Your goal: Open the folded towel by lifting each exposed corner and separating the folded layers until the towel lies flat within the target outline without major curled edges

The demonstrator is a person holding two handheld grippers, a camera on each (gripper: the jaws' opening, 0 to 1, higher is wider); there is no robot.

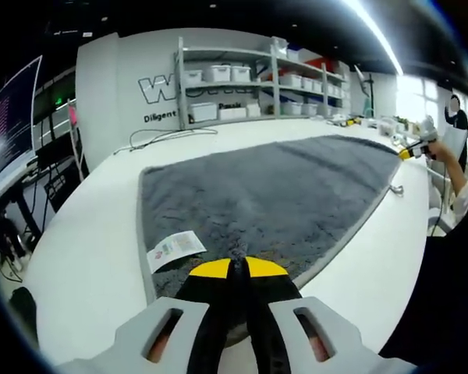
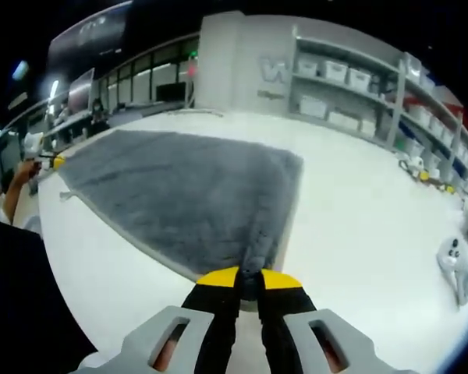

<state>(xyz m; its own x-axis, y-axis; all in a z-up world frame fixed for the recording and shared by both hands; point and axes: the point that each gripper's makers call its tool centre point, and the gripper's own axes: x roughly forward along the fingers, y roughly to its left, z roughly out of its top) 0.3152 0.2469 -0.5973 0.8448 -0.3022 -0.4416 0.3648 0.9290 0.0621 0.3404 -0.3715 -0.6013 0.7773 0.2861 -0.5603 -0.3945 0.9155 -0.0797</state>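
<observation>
Towel (image 1: pixel 273 195), grey and plush, spread open over a white table (image 1: pixel 93 234) and lying flat across most of its width. In the left gripper view the left gripper (image 1: pixel 237 269) has its yellow-tipped jaws clenched on the near edge of the towel, beside a white care label (image 1: pixel 174 249) that lies on the pile near that corner. The same view shows the other tool's yellow tip at the far right, held in a hand (image 1: pixel 438 150) at the towel's far corner.

In the right gripper view the right gripper (image 2: pixel 249 278) is likewise closed on the towel's edge (a small ridge of fabric rises between the tips). This view alone shows a pale grey object (image 2: pixel 455 265) lying on the bare table to the right.

Shelving (image 1: pixel 249 86) stands against the far wall; it carries rows of white bins (image 2: pixel 335 72), contents not discernible.
</observation>
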